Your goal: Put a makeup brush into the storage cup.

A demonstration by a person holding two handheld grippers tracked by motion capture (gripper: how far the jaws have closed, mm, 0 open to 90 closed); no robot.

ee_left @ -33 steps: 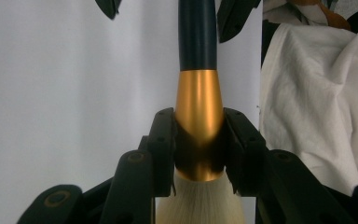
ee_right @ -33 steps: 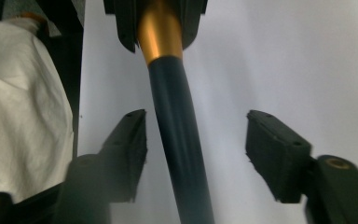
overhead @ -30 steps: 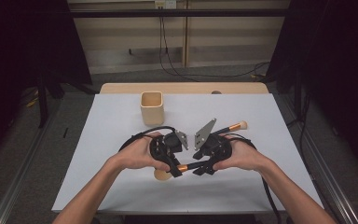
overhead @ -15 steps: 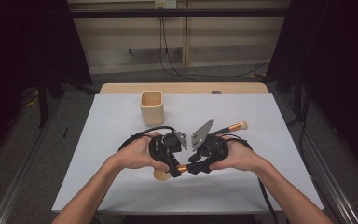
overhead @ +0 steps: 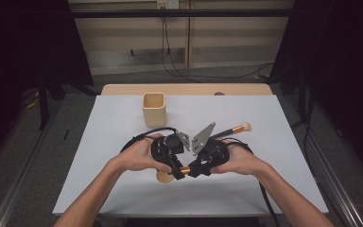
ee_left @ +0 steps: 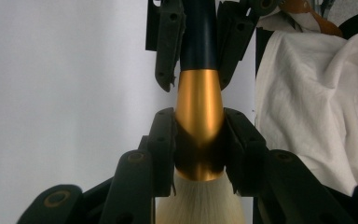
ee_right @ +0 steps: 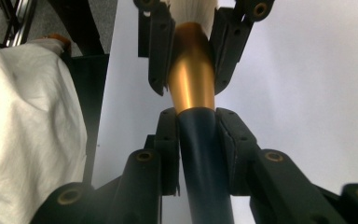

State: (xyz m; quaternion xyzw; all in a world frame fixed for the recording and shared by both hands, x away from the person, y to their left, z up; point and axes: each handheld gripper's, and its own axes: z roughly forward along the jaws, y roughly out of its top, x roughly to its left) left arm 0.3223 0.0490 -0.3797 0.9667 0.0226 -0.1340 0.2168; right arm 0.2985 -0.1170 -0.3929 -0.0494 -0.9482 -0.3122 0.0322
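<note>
Since the earlier frame the right gripper [overhead: 196, 169] has been closing its jaws, and now they press on the dark handle of the makeup brush [ee_right: 193, 79]. The left gripper [overhead: 177, 171] clamps the golden ferrule [ee_left: 200, 116], near the front edge of the table [overhead: 283, 142]. I judge this a handover; next, one gripper must release. The high view shows a second brush [overhead: 234, 128] and the beige cup [overhead: 153, 109] toward the far edge.
</note>
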